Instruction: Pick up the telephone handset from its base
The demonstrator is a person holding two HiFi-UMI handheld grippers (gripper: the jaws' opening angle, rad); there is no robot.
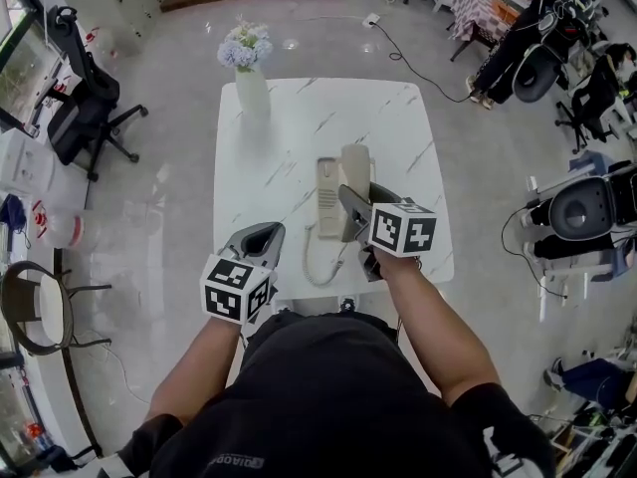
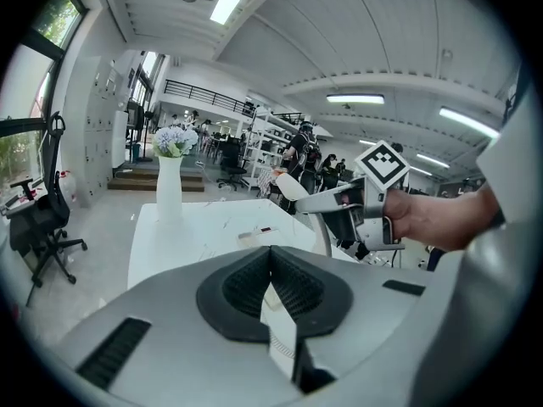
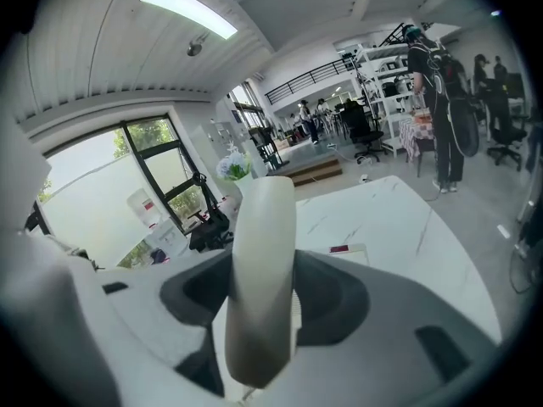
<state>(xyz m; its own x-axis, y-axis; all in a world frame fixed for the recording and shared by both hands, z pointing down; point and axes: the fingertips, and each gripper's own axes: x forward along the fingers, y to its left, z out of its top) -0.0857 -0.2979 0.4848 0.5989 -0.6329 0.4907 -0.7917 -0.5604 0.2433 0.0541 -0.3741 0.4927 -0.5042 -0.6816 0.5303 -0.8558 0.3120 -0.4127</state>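
While right gripper [image 1: 354, 210] jaws clamp cream, smooth handset [image 3: 261, 287], seemingly clear of base [image 1: 327, 199], left gripper [image 1: 261, 239] jaws sit closed.

Head view looks steeply down; both gripper views skim the shared table [image 1: 299, 127].

An open-plan office lab, shown by swivel chairs [image 1: 85, 113], shelving racks [image 3: 375, 70] and cabled equipment stands [image 1: 585, 210].
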